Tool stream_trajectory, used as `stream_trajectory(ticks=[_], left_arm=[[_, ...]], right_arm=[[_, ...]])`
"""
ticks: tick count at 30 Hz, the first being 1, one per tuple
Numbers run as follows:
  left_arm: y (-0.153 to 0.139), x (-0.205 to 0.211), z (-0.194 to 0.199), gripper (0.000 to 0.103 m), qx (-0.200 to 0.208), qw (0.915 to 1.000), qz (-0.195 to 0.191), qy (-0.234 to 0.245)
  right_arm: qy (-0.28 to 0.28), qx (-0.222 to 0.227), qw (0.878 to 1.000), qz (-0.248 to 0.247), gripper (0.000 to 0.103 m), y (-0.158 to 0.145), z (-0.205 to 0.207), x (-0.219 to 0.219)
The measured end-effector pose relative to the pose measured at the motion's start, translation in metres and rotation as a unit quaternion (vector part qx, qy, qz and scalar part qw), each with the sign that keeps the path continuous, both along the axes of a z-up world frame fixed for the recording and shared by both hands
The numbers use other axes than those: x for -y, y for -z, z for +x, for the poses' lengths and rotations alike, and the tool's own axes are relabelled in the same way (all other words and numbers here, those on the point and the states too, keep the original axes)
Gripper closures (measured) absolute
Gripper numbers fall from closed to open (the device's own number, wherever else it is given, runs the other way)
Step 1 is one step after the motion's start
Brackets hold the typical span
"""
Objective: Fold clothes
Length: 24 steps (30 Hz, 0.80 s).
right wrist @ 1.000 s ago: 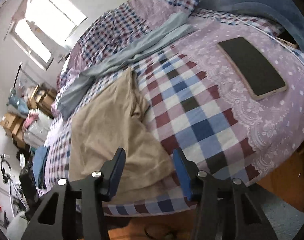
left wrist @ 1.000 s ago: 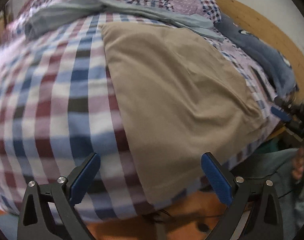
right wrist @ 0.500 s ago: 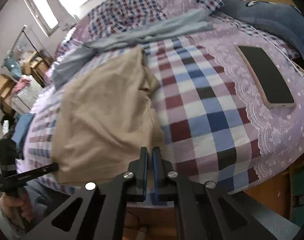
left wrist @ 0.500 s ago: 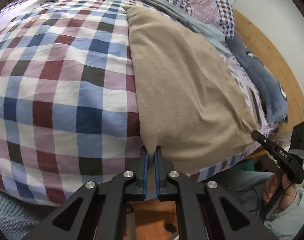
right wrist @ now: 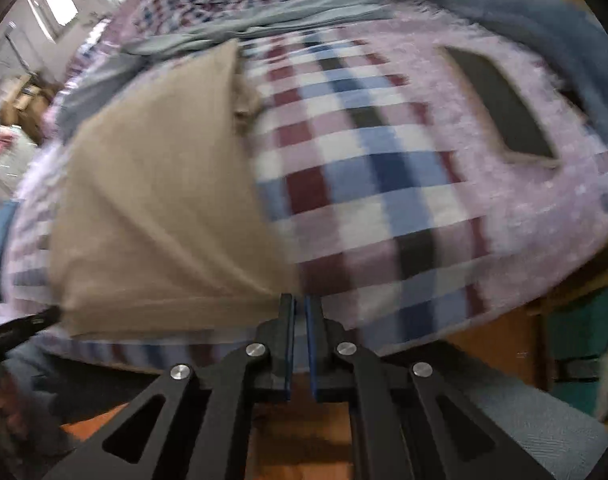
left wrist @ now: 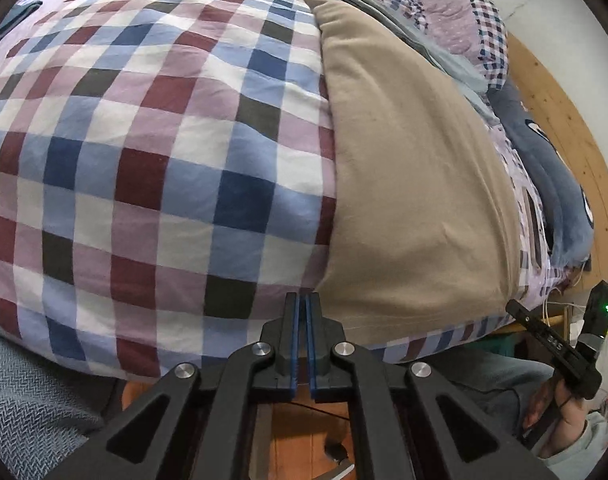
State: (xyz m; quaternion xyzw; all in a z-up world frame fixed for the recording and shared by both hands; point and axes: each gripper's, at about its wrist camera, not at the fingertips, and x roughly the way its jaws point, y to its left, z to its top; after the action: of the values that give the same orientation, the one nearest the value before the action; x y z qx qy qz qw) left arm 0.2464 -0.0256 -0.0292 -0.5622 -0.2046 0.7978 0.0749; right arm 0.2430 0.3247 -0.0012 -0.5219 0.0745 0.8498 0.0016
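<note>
At the bed's (left wrist: 152, 152) near edge lay the tan garment (left wrist: 407, 184); the left gripper (left wrist: 302, 300) was clamped on 1 near corner, the right gripper (right wrist: 299, 302), blurred, apparently pinching the other while easing open.

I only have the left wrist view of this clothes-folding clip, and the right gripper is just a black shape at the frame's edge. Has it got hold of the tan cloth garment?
Observer: The right wrist view is blurred, but it seems so. The tan cloth garment has its near corner drawn taut to the tips of the right gripper. The jaws are nearly shut and opening slightly.
Operator: Does the garment lie flat on that gripper's side?
Observer: No. Further up that long edge, the fabric is crumpled into a bunch against the checked bedcover.
</note>
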Motion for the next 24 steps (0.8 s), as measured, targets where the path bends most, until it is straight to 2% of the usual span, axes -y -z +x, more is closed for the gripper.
stream_trajectory(ticks=[3, 5, 6, 7, 8, 9, 10, 13, 14, 16, 20, 24], left_arm=[[-0.005, -0.006, 0.002, 0.1, -0.016, 0.9997, 0.007, 0.015], [-0.009, -0.009, 0.005, 0.096, -0.027, 0.9993, 0.014, 0.024], [-0.01, -0.011, 0.005, 0.086, -0.029, 0.9991, 0.015, 0.028], [-0.01, -0.013, 0.005, 0.069, -0.03, 0.9989, 0.017, 0.032], [-0.009, -0.014, 0.005, 0.06, -0.028, 0.9987, 0.019, 0.037], [-0.007, -0.016, 0.003, 0.049, -0.024, 0.9986, 0.021, 0.041], [-0.005, -0.017, 0.002, 0.048, -0.019, 0.9985, 0.022, 0.046], [0.0, -0.017, 0.0, 0.048, -0.009, 0.9985, 0.024, 0.048], [0.002, -0.016, 0.0, 0.052, -0.005, 0.9986, 0.028, 0.045], [0.006, -0.009, -0.002, 0.091, 0.005, 0.9985, 0.042, 0.034], [0.009, -0.004, -0.002, 0.096, 0.01, 0.998, 0.058, 0.025], [0.008, -0.004, -0.001, 0.097, 0.007, 0.9982, 0.053, 0.028]], right_arm=[[-0.001, -0.045, 0.999, -0.015, 0.095, -0.015, 0.005, -0.001], [-0.01, -0.078, 0.997, -0.021, 0.09, -0.026, 0.009, 0.003], [-0.015, -0.094, 0.995, -0.024, 0.079, -0.031, 0.011, 0.005], [-0.026, -0.105, 0.994, -0.025, 0.063, -0.034, 0.012, 0.009], [-0.043, -0.115, 0.992, -0.025, 0.057, -0.036, 0.013, 0.015], [-0.064, -0.123, 0.99, -0.023, 0.056, -0.038, 0.014, 0.023], [-0.087, -0.128, 0.988, -0.018, 0.056, -0.038, 0.016, 0.033], [-0.163, -0.137, 0.977, 0.005, 0.056, -0.036, 0.023, 0.069], [-0.196, -0.139, 0.97, 0.015, 0.056, -0.034, 0.027, 0.085], [-0.247, -0.138, 0.958, 0.046, 0.058, -0.025, 0.035, 0.112], [-0.319, -0.131, 0.934, 0.093, 0.059, -0.005, 0.048, 0.153], [-0.355, -0.134, 0.92, 0.1, 0.06, 0.005, 0.051, 0.171]])
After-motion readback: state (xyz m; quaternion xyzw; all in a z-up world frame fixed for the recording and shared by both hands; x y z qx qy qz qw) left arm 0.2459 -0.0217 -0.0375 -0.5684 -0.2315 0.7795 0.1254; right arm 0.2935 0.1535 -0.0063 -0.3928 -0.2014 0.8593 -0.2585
